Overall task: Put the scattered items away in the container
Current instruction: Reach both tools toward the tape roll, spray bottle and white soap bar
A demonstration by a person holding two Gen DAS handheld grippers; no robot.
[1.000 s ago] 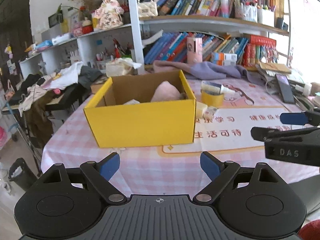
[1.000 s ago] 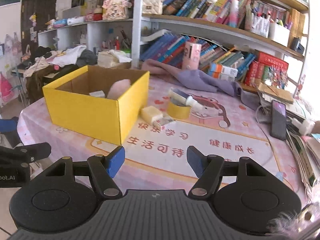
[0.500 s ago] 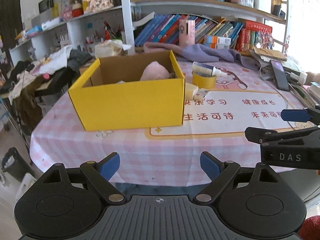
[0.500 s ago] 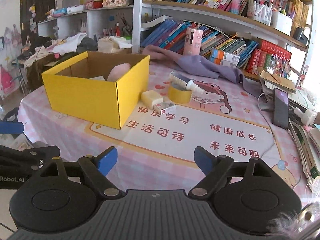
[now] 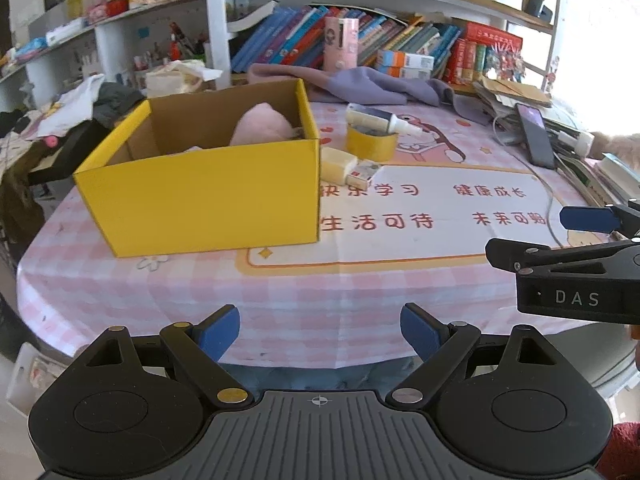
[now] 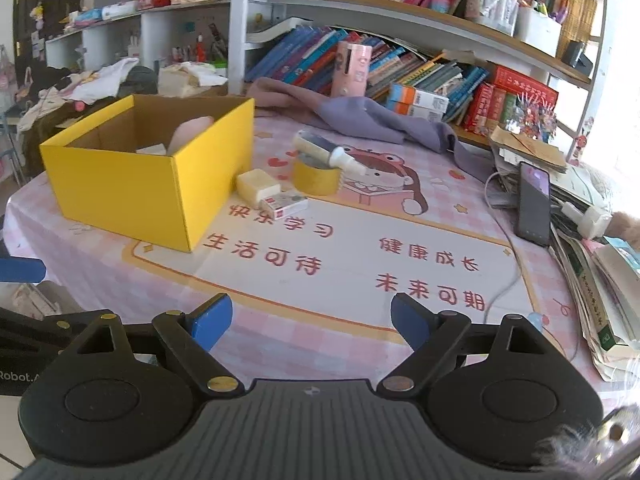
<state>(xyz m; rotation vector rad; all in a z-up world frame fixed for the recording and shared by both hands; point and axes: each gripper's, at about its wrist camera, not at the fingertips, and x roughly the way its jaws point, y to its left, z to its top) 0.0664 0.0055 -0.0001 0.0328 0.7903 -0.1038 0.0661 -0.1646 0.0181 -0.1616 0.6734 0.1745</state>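
A yellow cardboard box stands on the round table and holds a pink soft item and a pale small item. Right of the box lie a cream block, a small red-and-white packet, and a yellow tape roll with a white bottle resting across it. My left gripper hangs open over the table's near edge, nothing between its fingers. My right gripper is to its right, its jaws still opening, empty.
A purple cloth lies at the back of the table. A phone and stacked books and papers crowd the right side. Bookshelves stand behind. Clothes are piled to the left beyond the table.
Both grippers have drawn back from the box and tilted lower, so more of the table shows. The right gripper's jaws have spread wider. The left jaws kept their width.
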